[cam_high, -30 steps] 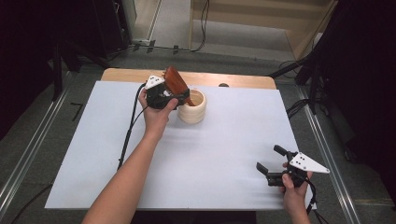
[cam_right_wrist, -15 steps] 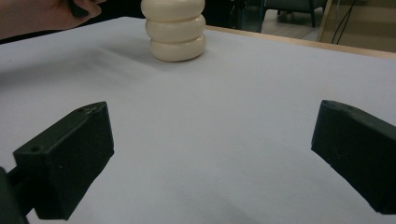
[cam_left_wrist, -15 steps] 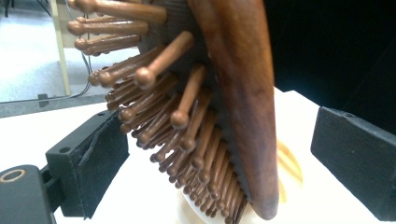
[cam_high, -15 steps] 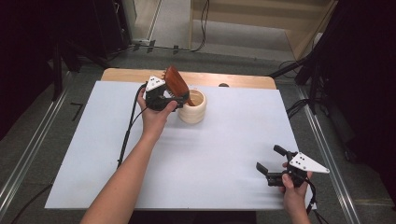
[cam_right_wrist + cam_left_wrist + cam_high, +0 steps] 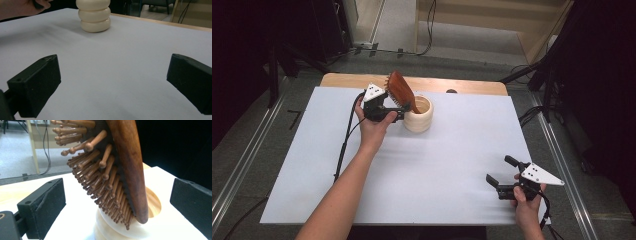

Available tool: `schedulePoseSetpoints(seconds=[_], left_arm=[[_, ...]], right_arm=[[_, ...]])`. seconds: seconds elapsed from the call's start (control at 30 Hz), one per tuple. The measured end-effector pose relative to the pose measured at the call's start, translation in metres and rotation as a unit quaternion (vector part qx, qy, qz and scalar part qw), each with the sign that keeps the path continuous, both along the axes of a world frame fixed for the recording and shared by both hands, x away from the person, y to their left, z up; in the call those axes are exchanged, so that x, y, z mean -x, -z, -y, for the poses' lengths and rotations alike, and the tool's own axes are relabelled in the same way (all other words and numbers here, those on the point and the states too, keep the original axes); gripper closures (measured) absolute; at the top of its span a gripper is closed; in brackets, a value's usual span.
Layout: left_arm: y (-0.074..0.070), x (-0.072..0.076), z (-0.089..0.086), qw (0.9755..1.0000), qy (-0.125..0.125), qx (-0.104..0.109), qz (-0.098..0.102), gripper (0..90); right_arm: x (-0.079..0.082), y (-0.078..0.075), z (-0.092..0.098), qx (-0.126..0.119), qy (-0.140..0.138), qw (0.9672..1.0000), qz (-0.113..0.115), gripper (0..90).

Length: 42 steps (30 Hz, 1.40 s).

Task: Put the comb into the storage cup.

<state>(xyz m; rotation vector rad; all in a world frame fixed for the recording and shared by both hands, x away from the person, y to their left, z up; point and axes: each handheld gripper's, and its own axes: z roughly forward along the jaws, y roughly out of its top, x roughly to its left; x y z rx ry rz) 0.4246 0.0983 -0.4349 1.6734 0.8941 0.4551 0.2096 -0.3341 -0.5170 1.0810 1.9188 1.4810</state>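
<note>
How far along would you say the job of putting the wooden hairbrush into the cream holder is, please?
Mostly done: the brown wooden hairbrush with peg bristles stands handle-down in the cream ribbed round holder, leaning on its rim. In hand: the left tongs have just been opening, and their jaws stand clear on either side of the brush. Left: drawing that hand away. The right tongs wait open over the white table sheet.

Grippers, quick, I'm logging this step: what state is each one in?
Left gripper: open, jaws just widened; the wooden hairbrush stands between them, untouched, in the cream holder.
Right gripper: open, holding nothing.
</note>
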Motion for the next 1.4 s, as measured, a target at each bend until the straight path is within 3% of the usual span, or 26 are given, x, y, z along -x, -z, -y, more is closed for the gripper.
schedulePoseSetpoints(seconds=[0.93,1.4], left_arm=[[0.0,0.038,-0.041,0.9994,0.018,-0.007,0.028,0.0],[0.003,0.064,-0.066,0.9993,0.019,0.002,0.034,0.0]], right_arm=[[-0.001,0.0,-0.002,0.009,0.001,1.0,-0.001,0.0],[0.0,0.0,-0.002,0.009,0.002,1.0,-0.002,0.0]])
